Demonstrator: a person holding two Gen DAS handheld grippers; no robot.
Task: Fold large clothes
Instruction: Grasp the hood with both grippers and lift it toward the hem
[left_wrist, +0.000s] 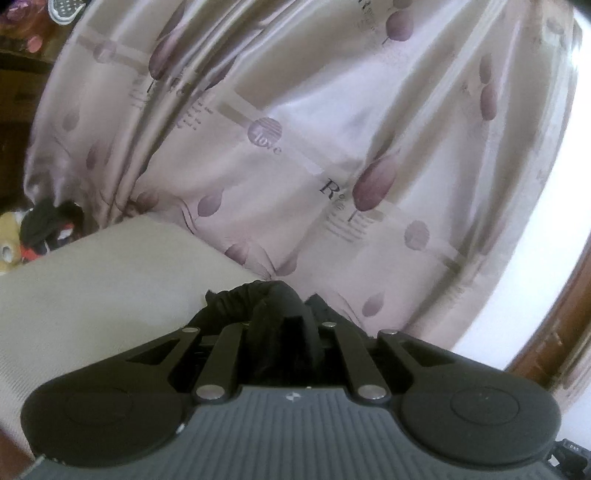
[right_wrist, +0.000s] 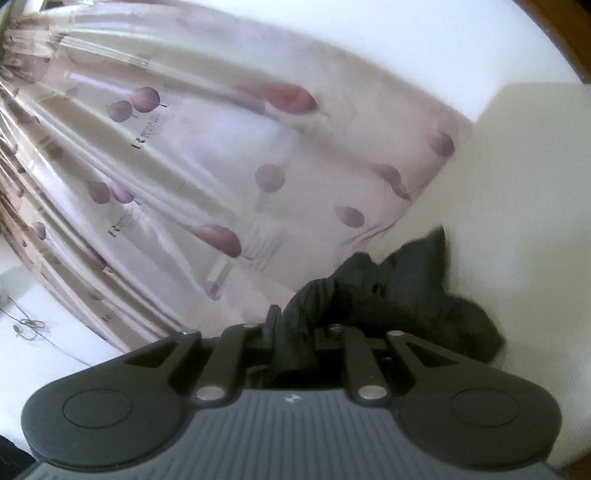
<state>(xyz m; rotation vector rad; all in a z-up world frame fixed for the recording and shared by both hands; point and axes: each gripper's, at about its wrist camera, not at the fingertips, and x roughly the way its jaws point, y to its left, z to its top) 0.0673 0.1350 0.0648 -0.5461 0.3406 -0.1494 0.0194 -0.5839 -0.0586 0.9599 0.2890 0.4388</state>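
Observation:
A black garment (left_wrist: 266, 306) is bunched between the fingers of my left gripper (left_wrist: 282, 321), which is shut on it; the cloth hides the fingertips. In the right wrist view more of the same black garment (right_wrist: 413, 295) spills out to the right of my right gripper (right_wrist: 301, 325), which is shut on a gathered fold of it. Both grippers point roughly level toward the curtain, with the garment lifted off the surface below.
A pale satin curtain (left_wrist: 295, 129) printed with purple balloons and lettering fills the background, also in the right wrist view as the curtain (right_wrist: 184, 166). A beige cushion or bed surface (left_wrist: 92, 288) lies at lower left, with toys and dark items (left_wrist: 37, 229) beside it. White wall (right_wrist: 517, 184) stands at right.

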